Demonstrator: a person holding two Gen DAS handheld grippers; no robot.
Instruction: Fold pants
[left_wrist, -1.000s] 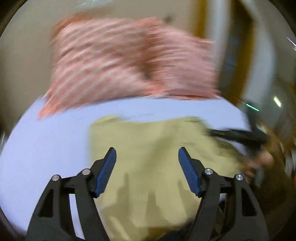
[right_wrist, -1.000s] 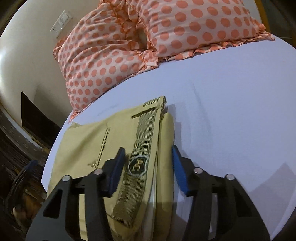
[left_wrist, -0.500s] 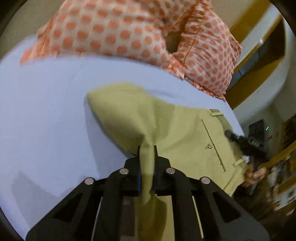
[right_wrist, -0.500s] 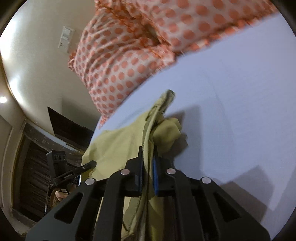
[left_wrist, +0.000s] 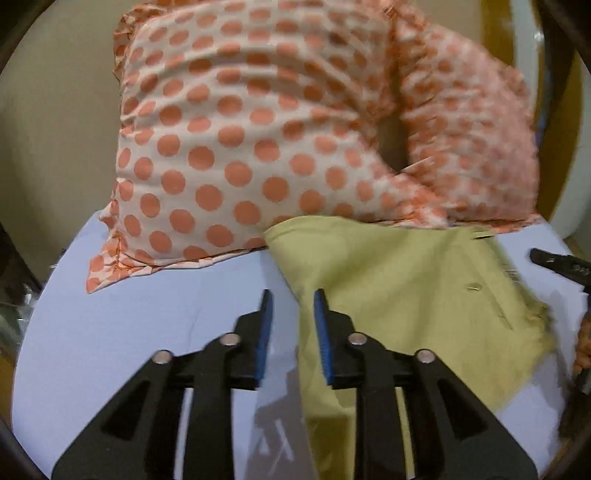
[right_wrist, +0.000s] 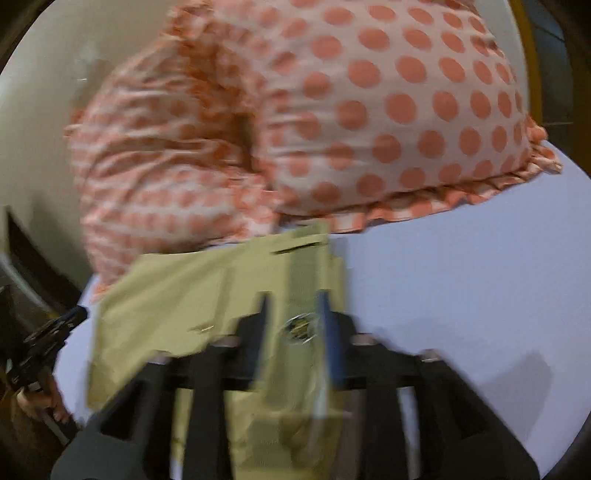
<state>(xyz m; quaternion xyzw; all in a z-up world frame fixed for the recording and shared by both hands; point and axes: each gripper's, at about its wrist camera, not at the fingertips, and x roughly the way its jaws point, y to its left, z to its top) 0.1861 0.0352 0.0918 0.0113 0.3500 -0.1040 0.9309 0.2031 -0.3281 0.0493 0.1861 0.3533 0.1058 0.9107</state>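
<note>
The khaki pants (left_wrist: 399, 295) lie folded on the lavender bed sheet (left_wrist: 147, 325), their far edge against the pillows. My left gripper (left_wrist: 291, 325) is open, its blue pads apart over the pants' left edge, holding nothing. In the blurred right wrist view the pants (right_wrist: 192, 295) show a striped waistband with a badge. My right gripper (right_wrist: 293, 325) is open with the waistband between its fingers, not pinched. The right gripper's tip also shows at the far right of the left wrist view (left_wrist: 561, 264).
Two pillows with orange polka dots (left_wrist: 258, 129) stand at the head of the bed, also in the right wrist view (right_wrist: 388, 110). A beige wall is behind them. The sheet (right_wrist: 461, 295) extends right of the pants.
Both grippers were shut on the pants half a second ago and have now opened. The pants were carried toward the pillows and now lie flat against them.
</note>
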